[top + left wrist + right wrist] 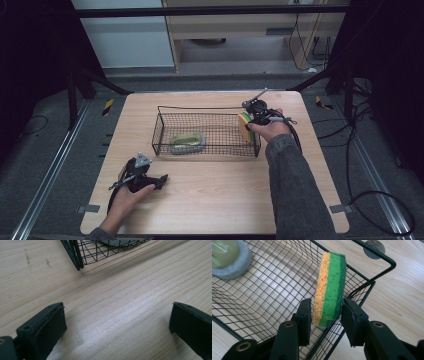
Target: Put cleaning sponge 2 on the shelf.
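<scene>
A person's right gripper clamps a yellow-and-green sponge by its lower end, jaws pressed against the two broad faces, the sponge standing on edge and rising straight out ahead of the jaws. The hold looks shallow: most of the sponge juts free beyond the pads, so a soft, springy thing like this could well twist or squirt out if the hand tips or the squeeze eases too soon. Just beyond and below the gripper runs the end wall of a black wire basket; the sponge hangs over that rim, and a drop from here might catch the top wire and land it outside on the wooden surface rather than inside. A release while the sponge is on edge may also leave it leaning on the mesh. Farther ahead of the gripper, toward the basket's other end, a grey-rimmed pale green dish-like item lies on the mesh floor, well apart from the sponge. In the high view the left gripper rests on the surface in front of the basket, jaws spread wide with nothing between them, well apart from the sponge.
</scene>
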Tool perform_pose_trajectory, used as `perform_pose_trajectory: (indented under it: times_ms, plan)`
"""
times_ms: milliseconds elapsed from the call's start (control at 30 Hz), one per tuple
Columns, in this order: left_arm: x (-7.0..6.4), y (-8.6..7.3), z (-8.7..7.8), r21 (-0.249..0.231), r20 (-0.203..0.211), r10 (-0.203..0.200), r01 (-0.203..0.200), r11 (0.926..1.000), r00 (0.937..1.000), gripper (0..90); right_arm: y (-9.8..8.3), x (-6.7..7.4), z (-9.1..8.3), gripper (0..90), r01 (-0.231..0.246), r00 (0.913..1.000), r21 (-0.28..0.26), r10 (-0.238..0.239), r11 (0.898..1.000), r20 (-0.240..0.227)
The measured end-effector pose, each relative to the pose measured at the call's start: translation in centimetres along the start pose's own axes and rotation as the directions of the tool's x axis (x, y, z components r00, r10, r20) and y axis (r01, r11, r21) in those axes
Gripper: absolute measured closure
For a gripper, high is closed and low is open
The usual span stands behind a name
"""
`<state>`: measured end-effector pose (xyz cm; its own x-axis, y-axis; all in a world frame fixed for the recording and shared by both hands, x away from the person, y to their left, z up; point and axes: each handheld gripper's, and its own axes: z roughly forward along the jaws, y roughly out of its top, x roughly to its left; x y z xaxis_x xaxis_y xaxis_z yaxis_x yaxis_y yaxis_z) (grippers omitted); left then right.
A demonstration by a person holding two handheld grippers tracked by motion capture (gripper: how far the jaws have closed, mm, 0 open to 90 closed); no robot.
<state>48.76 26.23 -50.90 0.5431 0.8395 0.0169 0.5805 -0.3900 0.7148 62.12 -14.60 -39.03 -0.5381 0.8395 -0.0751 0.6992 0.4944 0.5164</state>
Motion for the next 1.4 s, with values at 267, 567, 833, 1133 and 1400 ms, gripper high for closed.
perform_pose_trajectory:
  times_ms: [267, 567, 833, 1133, 1400]
  plan:
    - [0.0, 0.0, 0.0, 0.0, 0.001, 0.001, -0.001, 1.0, 1.0, 0.0, 0.0, 1.2, -0.6, 60.1, 0.018, 0.9995, -0.007, -0.018, 1.0, -0.025]
    - [0.0, 0.0, 0.0, 0.0, 0.003, -0.001, 0.001, 1.0, 1.0, 0.0, 0.3, 2.9, -0.3, 59.6, 0.049, 0.9968, -0.009, -0.049, 0.999, -0.062]
    - [0.0, 0.0, 0.0, -0.001, 0.004, 0.0, 0.0, 1.0, 1.0, 0.0, 0.6, 3.9, 0.2, 57.0, 0.065, 0.9954, 0.003, -0.064, 0.998, -0.072]
    - [0.0, 0.0, 0.0, -0.001, 0.006, 0.0, 0.0, 1.0, 1.0, 0.0, 0.8, 4.3, -0.5, 48.6, 0.064, 0.9952, -0.016, -0.065, 0.998, -0.073]
    - [0.0, 0.0, 0.0, 0.0, 0.009, 0.003, -0.003, 1.0, 1.0, 0.0, 0.6, 4.7, -1.7, 28.9, 0.077, 0.9944, -0.067, -0.081, 0.995, -0.068]
